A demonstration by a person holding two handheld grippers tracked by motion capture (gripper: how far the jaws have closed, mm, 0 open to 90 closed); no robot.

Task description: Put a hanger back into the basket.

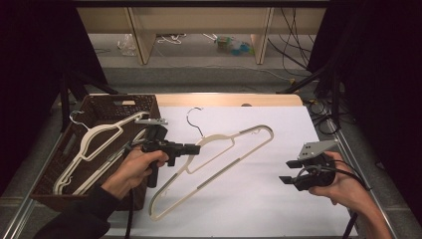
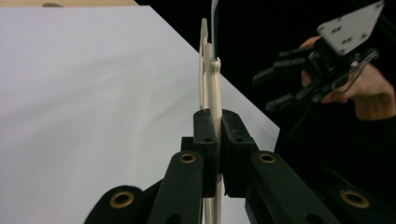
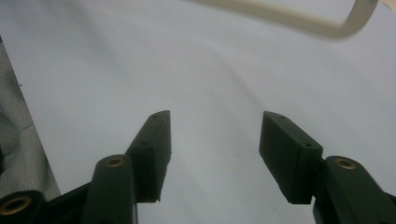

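Hanger (image 1: 219, 154), light, stiff and slick plastic, is clamped at its neck in the left hand-held gripper (image 1: 191, 148) above the desk (image 1: 278, 199); right hand-held gripper (image 1: 291, 171) jaws apart, empty.

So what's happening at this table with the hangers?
A person works with a gripper in each hand. The left gripper is shut on a cream hanger, pinching it near the neck below its metal hook, over the white table cover. The right gripper is open with nothing between its jaws, held off to the hanger's right and apart from it. More cream hangers lie in the brown wicker basket at the left edge of the table.
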